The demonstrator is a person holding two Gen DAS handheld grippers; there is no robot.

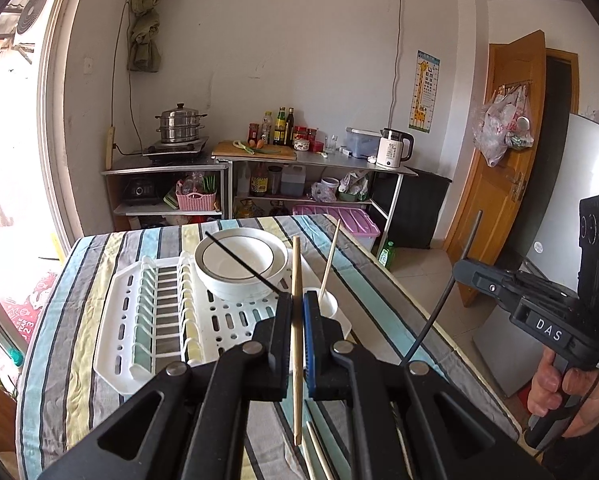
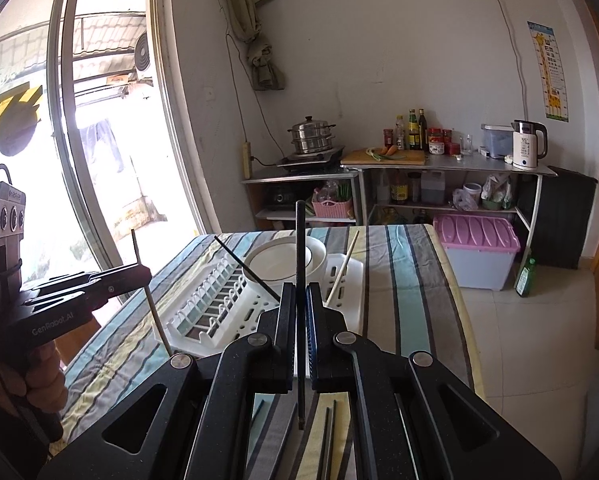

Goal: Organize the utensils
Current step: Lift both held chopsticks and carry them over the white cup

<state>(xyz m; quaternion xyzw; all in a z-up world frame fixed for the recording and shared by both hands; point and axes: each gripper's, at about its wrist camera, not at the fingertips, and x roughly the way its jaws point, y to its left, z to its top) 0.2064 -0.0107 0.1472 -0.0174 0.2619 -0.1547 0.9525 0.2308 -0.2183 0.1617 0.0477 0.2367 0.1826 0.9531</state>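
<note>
With 2 sticks already in the white plastic drying rack (image 1: 235, 320), the left gripper (image 1: 298, 308) pinches 1 long wooden chopstick (image 1: 296, 344), the right gripper (image 2: 300, 300) pinches 1 black chopstick (image 2: 300, 280), and several lie before the rack.

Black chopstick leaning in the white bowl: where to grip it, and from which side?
Judging from its pose, grip the black chopstick on the upper stretch sticking out past the far-left rim of the bowl. It slants across the bowl with its low end near the cup, so only that raised end is free all round. Come from above and the left, jaws across the shaft, clear of the rack.
</note>
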